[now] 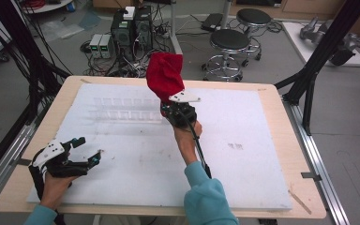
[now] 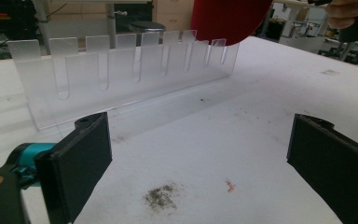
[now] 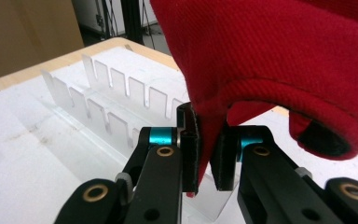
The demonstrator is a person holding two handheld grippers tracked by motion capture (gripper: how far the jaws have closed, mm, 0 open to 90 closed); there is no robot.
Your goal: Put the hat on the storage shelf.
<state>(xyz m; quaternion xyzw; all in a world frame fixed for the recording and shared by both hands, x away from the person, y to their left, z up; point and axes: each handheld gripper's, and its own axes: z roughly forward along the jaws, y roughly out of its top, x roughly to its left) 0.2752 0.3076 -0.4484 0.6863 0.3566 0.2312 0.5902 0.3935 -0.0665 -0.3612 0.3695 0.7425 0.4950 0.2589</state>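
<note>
Right claw [image 3: 205, 154] clamped on red cloth [image 1: 165, 75], held aloft just above right end of clear slotted rack [image 1: 124, 110] lying left-right on counter [image 1: 262, 140]; left claw [image 1: 86, 150] wide, empty, near-left, well apart.

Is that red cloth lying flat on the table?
No: the red cloth is pinched between the jaws of the right gripper and held up above the white table.
</note>
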